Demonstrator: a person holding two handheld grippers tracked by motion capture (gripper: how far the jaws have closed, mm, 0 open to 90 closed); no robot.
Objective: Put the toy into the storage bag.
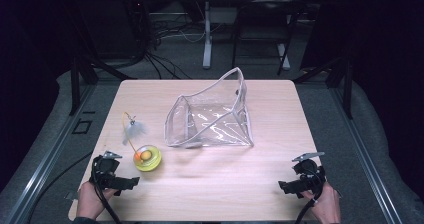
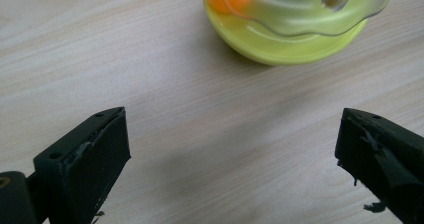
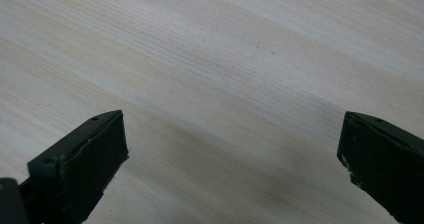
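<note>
The pale wood-grain desk carries two things, and I place everything from the clear soft-plastic zip pouch with grey edging standing open near its middle. I judge the pouch light and floppy, its walls likely to buckle, so the stiffer grey rim is the place to pinch it.

Left of the pouch and nearer to me sits the yellow-green round plastic cat toy with a clear wavy top and orange ball inside. I expect it to be light, hard and slippery, and its rounded base may rock; the rim is the safest hold. A thin springy wire with a whitish feather tuft rises from it, too delicate to grab.

My left tongs hang wide and empty just short of the toy. My right tongs, well right of the pouch, are wide and empty too.

The toy's top edge is cut off in the left gripper view, and the feather blurs.
</note>
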